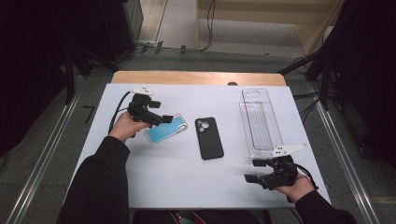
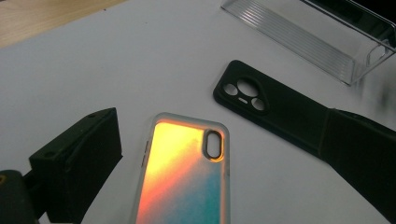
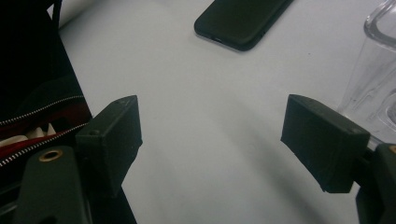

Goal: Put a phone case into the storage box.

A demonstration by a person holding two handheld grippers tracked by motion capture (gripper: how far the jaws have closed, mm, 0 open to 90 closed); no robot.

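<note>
Black phone case (image 1: 209, 138) flat near the middle of the white table (image 1: 177, 177), camera holes at its far end. Just left of the black phone case, apart from it: coloured phone case (image 1: 166, 128), blue from the high view, orange fading to teal in the left gripper view (image 2: 184, 175), lying back up and slanted. Left gripper (image 1: 163, 120) over the coloured phone case, jaws spread wide, one on each side of it, not pinching. Right of the black phone case, well apart: clear plastic box (image 1: 259, 122), long and ribbed. Right gripper (image 1: 254, 171) nearer than the black phone case and to its right, jaws spread over bare table, holding nothing.
</note>
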